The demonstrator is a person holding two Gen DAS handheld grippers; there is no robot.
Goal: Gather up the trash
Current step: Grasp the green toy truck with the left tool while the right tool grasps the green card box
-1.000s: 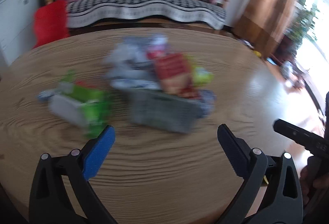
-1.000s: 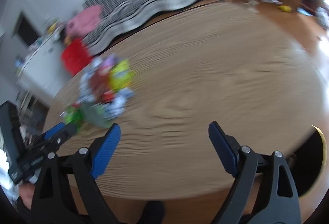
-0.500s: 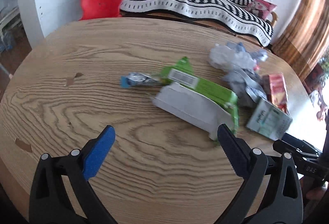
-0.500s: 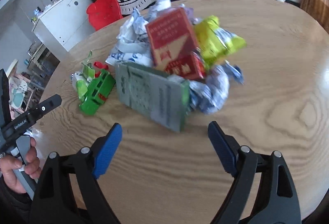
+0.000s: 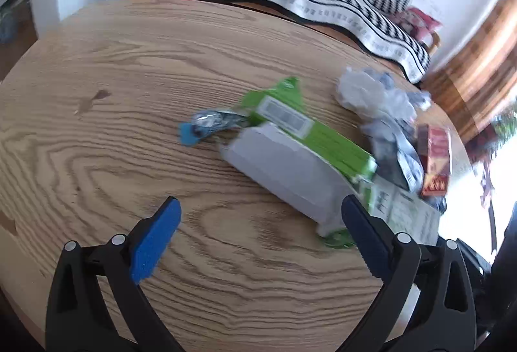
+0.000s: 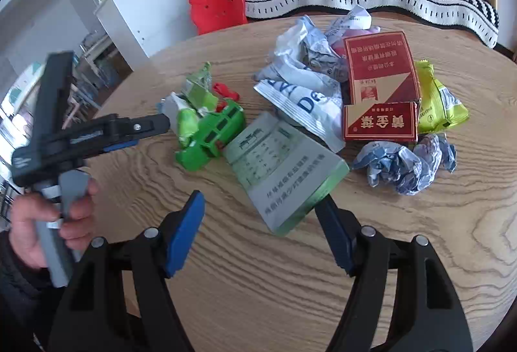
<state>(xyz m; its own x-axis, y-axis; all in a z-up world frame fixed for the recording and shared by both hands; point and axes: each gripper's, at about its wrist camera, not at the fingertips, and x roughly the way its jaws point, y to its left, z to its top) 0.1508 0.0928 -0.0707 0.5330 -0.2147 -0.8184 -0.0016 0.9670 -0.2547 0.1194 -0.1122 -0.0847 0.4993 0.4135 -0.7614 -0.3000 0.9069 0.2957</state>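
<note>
Both views are now swung onto the litter heap on the desk (image 6: 404,255); the right hand-held gripper (image 6: 258,232), just narrowed, is empty at the grey-green carton (image 6: 284,171), which is judged light, crushable, best pinched across its near corner; the left hand-held gripper (image 5: 258,222) is open by the green box (image 5: 310,132)

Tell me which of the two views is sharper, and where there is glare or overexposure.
Right wrist view: sharper, the print on the red carton is crisp. Left wrist view: motion-blurred, the green box is smeared, and the right edge by the window is blown out white.
</note>
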